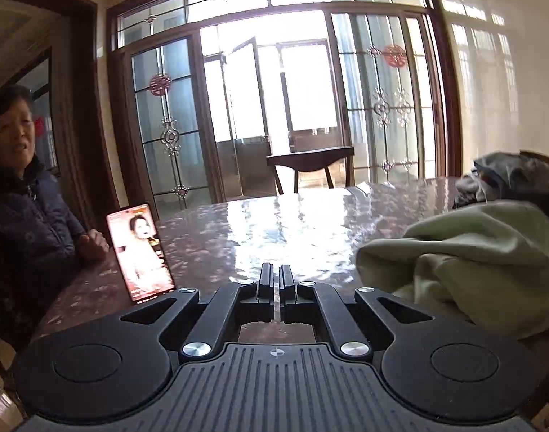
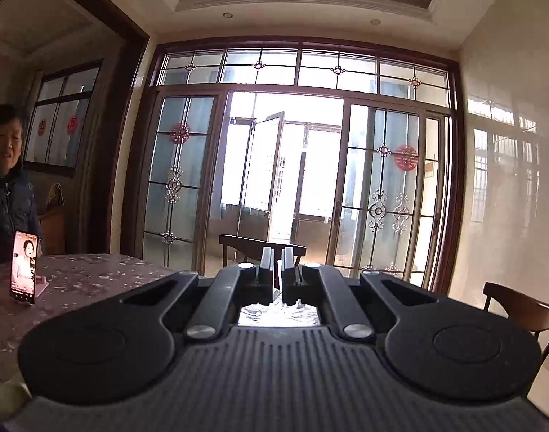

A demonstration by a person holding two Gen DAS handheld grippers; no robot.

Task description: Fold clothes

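A crumpled pale green garment (image 1: pixel 465 259) lies on the glossy patterned table (image 1: pixel 274 223), to the right of my left gripper (image 1: pixel 276 275). Behind it sits a dark grey garment (image 1: pixel 508 176) in a heap. The left gripper is shut, its fingers side by side with nothing between them, hovering over the table's near part and apart from the green garment. My right gripper (image 2: pixel 277 257) is also shut and holds nothing; it points level toward the glass doors. No garment shows in the right wrist view.
A person in a dark jacket (image 1: pixel 18 198) sits at the table's left side, hands on the table. A lit phone (image 1: pixel 141 252) stands propped upright near them. A wooden chair (image 1: pixel 310 162) stands beyond the far edge, and another chair (image 2: pixel 519 309) is at the right.
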